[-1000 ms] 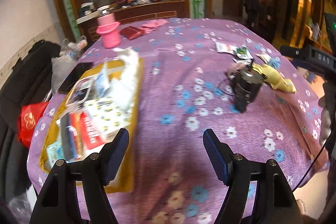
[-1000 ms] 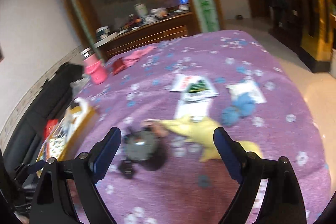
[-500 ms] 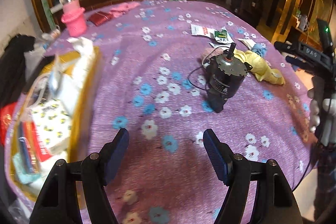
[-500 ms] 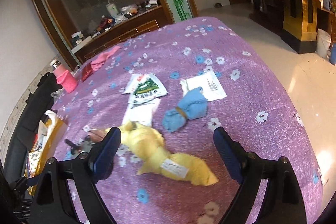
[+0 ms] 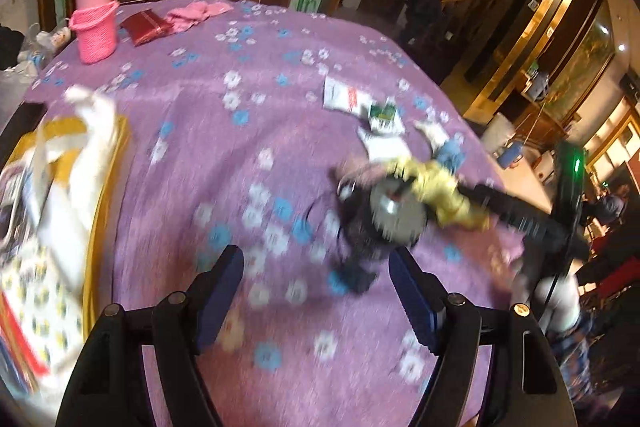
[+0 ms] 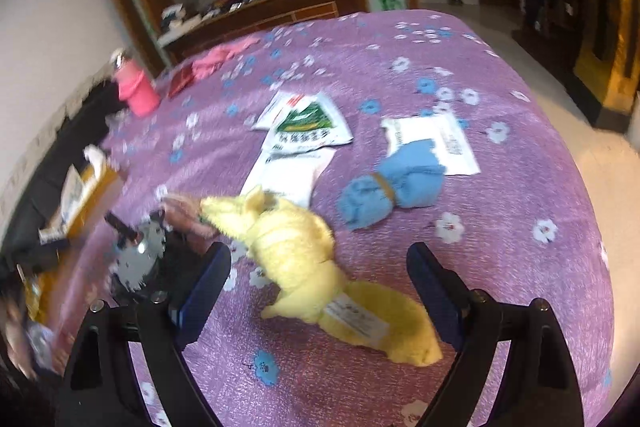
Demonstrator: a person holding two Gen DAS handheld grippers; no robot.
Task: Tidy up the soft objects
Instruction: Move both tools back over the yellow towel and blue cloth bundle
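Note:
A yellow cloth (image 6: 316, 263) lies crumpled on the purple flowered tablecloth (image 6: 500, 251), just beyond my open, empty right gripper (image 6: 319, 281). A blue cloth bundle tied with a band (image 6: 394, 187) lies behind it. A pink cloth (image 6: 224, 57) lies at the far side. In the left wrist view the yellow cloth (image 5: 438, 189) lies right of a black motor (image 5: 380, 223). My left gripper (image 5: 316, 293) is open and empty, close in front of the motor. The right gripper's body (image 5: 532, 219) reaches in from the right.
A yellow tray (image 5: 102, 211) with boxes and white packets stands at the left. A pink bottle in a knitted sleeve (image 5: 96, 23) and a red wallet (image 5: 146, 27) stand far left. Printed packets (image 6: 308, 131) and a paper sheet (image 6: 444, 139) lie mid-table. The motor (image 6: 140, 263) sits left of the yellow cloth.
My left gripper has swung right toward the motor, the tray sliding to the left edge. My right gripper has moved closer over the yellow cloth. Both stay open.

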